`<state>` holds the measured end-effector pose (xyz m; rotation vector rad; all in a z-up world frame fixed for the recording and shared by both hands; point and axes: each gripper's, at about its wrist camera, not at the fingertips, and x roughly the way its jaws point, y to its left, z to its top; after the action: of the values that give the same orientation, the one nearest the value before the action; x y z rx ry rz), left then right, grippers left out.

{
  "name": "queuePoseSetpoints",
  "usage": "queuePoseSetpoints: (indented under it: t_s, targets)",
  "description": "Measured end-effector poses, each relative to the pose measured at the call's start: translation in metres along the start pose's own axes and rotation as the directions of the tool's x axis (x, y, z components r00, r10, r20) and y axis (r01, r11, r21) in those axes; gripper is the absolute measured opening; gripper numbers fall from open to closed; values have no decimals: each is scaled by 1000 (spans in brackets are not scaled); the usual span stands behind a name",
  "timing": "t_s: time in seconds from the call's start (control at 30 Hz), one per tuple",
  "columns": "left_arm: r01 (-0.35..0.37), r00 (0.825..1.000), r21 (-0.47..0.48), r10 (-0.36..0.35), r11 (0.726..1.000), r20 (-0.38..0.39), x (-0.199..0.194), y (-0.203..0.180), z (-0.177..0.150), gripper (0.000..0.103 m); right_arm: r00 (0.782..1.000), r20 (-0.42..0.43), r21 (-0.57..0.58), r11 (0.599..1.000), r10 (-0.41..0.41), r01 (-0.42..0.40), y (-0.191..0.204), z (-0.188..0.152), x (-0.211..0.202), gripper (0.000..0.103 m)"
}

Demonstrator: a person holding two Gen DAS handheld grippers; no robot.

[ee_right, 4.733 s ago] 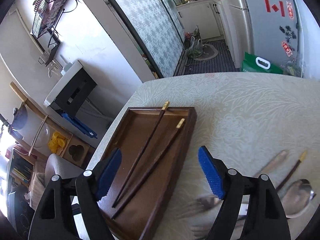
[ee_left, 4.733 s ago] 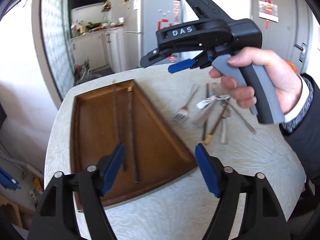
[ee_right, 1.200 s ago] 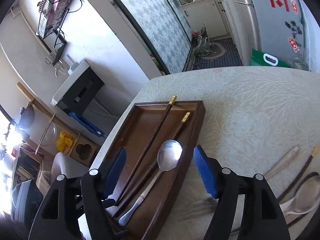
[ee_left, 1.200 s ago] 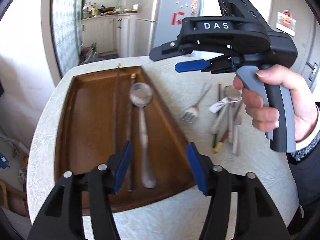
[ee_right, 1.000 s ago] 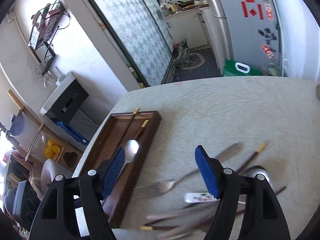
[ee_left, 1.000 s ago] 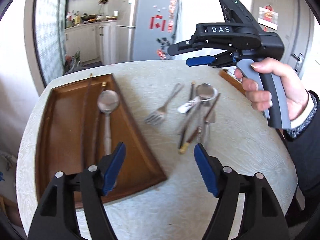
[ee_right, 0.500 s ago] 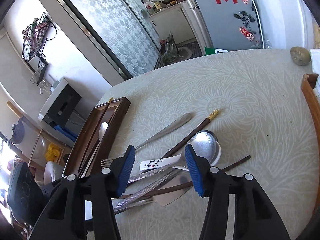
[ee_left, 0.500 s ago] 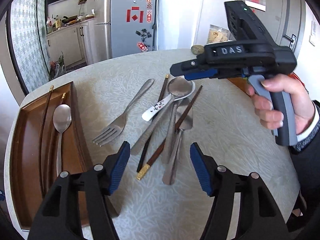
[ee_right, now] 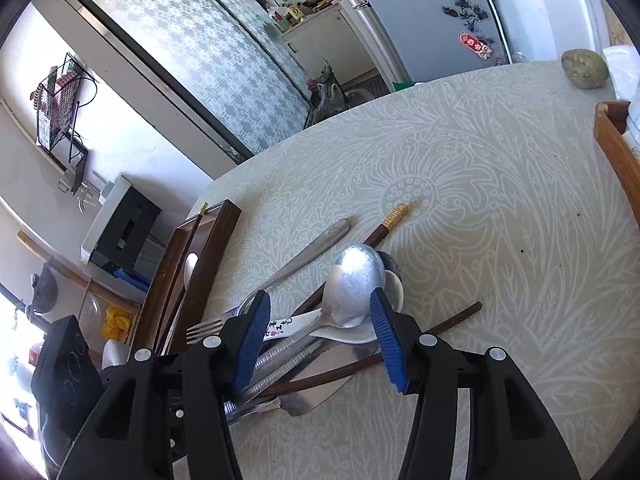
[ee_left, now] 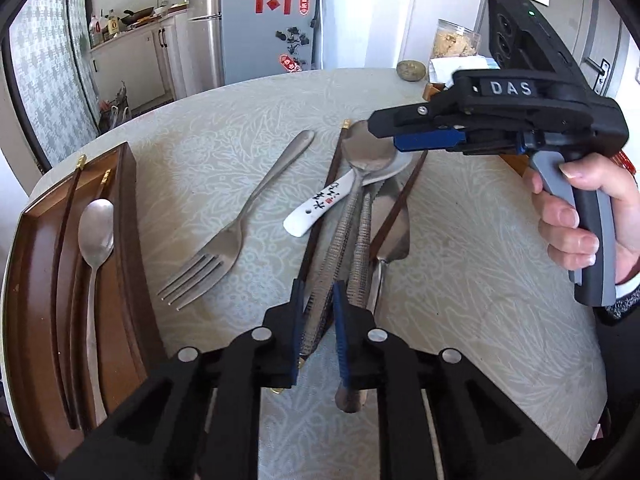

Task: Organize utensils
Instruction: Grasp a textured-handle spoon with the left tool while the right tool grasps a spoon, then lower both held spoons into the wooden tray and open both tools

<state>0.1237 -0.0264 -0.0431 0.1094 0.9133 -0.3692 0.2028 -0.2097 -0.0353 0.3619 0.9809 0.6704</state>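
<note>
At far left, your wooden tray (ee_left: 132,208) already holds two chopsticks (ee_left: 64,232) and a spoon (ee_left: 95,236). Beside it on the table (ee_left: 460,240), a fork (ee_left: 224,248) lies clear of the heaped cutlery. At centre, your left gripper (ee_left: 317,322) is closing its jaws, pads against the ribbed handle of a metal spoon (ee_left: 340,232) in the pile. At right, your right gripper (ee_right: 318,338) hovers over that spoon's bowl, jaws half apart and clamping nothing.
</note>
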Motion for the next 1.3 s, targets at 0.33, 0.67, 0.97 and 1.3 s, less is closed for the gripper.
queuePoseSetpoints:
  t_s: [0.33,0.67,0.97,1.3]
  targets:
    - [100,995,1,-100,995,29,-16,-18,-11,12,999,-25,0,1000,-23,23,4,-2,9,51]
    - [110,993,-11,-110,994,35,-18,-19,-20,11,998,-4,-7,998,-70,70,5,-5,6,5]
    - [71,992,-31,-68,997,108,-57,4,-26,11,999,21,-72,997,-36,37,57,9,1,4]
    - [-35,988,-149,57,988,145,-95,70,-49,11,998,-47,-163,986,41,-48,144,29,74,4]
